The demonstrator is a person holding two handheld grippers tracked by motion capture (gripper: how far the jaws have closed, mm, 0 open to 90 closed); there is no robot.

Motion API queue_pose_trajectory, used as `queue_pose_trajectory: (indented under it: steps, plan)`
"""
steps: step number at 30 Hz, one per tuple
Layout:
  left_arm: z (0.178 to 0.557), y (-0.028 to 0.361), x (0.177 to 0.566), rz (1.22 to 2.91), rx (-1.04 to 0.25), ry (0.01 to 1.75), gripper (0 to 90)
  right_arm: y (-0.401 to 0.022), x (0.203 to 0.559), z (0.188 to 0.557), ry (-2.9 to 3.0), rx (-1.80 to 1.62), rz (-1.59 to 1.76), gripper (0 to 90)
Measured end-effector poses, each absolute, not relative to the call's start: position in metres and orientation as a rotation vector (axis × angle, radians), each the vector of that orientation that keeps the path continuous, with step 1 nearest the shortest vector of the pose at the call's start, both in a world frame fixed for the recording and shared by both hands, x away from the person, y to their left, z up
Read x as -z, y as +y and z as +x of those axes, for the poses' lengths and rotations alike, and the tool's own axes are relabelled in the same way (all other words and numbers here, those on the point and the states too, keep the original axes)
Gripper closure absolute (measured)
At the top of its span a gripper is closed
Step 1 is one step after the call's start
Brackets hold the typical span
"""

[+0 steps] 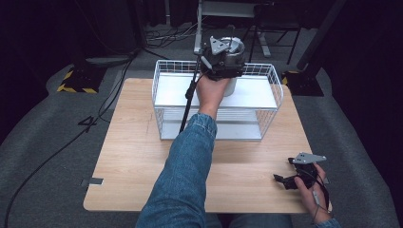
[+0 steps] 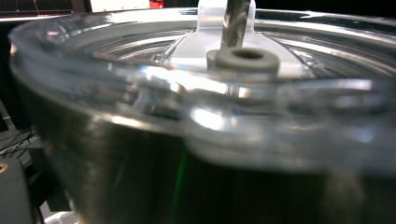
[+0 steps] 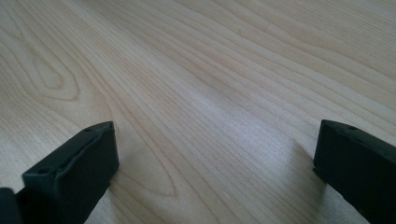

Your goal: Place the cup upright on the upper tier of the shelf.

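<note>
A shiny metal pot (image 1: 231, 57) with a glass lid (image 2: 196, 93) stands over the top shelf of a white wire rack (image 1: 164, 102) at the back of the wooden table (image 1: 138, 156). My left gripper (image 1: 219, 59) is pressed against the pot's near side and looks shut on it, though its jaws are hidden. In the left gripper view the lid and its grey knob (image 2: 243, 58) are very close to the camera. My right gripper (image 3: 215, 158) (image 1: 281, 179) rests low on the table near the front right edge. It is open, with only bare wood between its jaws.
A black cable (image 1: 189, 99) trails from the left gripper down over the rack's front. Stands, cables and dark equipment (image 1: 247, 28) crowd the grey floor behind the table. A yellow-black striped base (image 1: 76, 80) sits at the back left.
</note>
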State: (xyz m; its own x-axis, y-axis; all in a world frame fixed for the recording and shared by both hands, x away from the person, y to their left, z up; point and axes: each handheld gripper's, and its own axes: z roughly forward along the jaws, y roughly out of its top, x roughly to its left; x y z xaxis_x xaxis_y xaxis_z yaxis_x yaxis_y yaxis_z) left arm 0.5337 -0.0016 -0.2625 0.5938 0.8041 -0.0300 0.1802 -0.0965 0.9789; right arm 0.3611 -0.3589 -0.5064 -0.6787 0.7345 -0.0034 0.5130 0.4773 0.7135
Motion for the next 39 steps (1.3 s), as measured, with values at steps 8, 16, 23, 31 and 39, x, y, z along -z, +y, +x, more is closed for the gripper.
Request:
queue_pose_trajectory:
  steps: [8,16,23,31,39]
  plan:
    - [0.534,-0.002,0.263,1.62,-0.641,0.844,3.5,-0.359,0.506,0.361,2.419,-1.013,1.058,0.3]
    - [0.537,-0.003,0.263,1.61,-0.611,0.871,0.0,-0.359,0.506,0.361,2.419,-1.013,1.056,0.3]
    - [0.531,0.001,0.261,1.63,-0.615,0.862,0.0,-0.359,0.506,0.361,2.425,-1.012,1.05,0.3]
    - [0.513,0.014,0.259,1.649,-0.631,0.84,0.0,-0.359,0.506,0.364,2.432,-1.013,1.042,0.3]
    - [0.492,0.036,0.248,1.636,-0.629,0.817,0.0,-0.356,0.506,0.369,2.43,-1.017,1.042,0.3]
